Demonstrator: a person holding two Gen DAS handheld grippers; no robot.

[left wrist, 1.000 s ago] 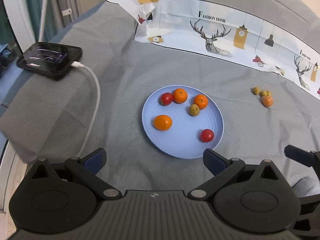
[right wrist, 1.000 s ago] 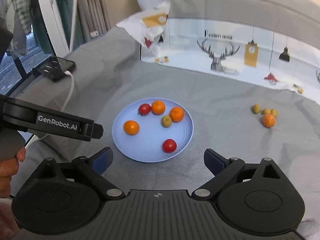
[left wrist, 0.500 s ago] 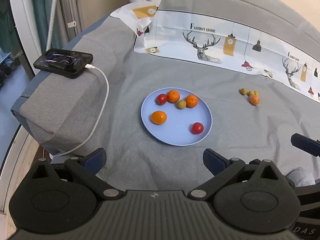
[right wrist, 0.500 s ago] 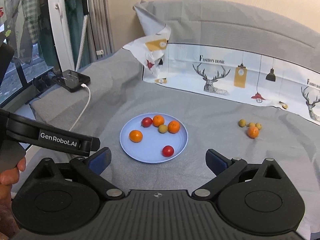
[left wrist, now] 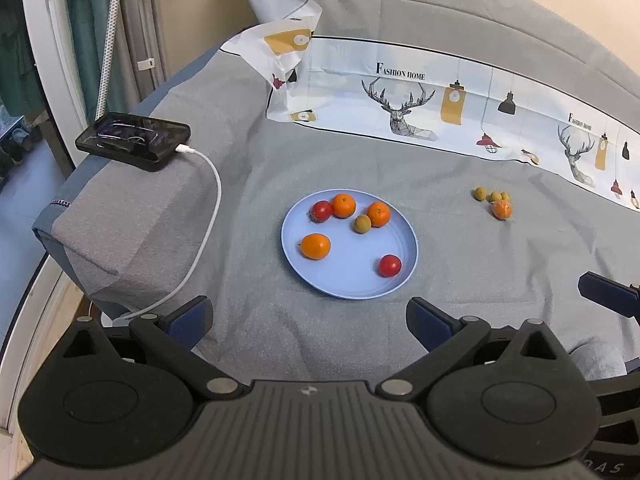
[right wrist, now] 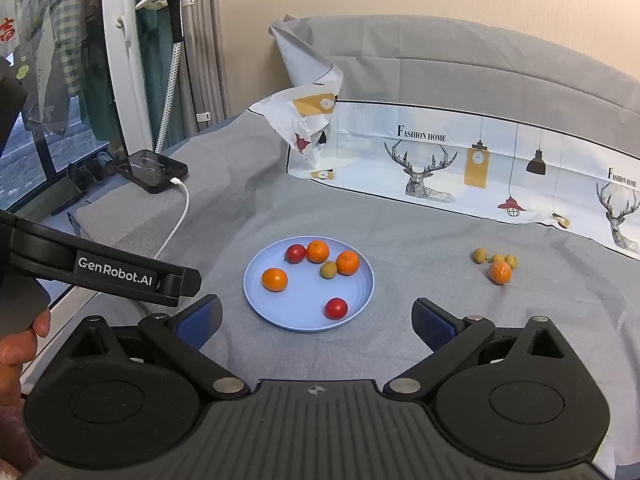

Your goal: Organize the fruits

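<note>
bed: grey sheet
plate: six fruits
loose fruits: right, apart
left gripper: wide open, empty
right gripper: wide open, empty

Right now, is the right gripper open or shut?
Open: the right gripper has its blue fingertips spread wide, nothing between them.

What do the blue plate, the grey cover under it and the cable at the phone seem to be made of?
Blue plate: probably plastic or melamine, with a smooth matte face and a soft sheen on its thin rim. Grey cover: woven fabric, shown by creases and a fine weave. Cable: white rubbery plastic that bends freely, running from the glossy black phone.
</note>
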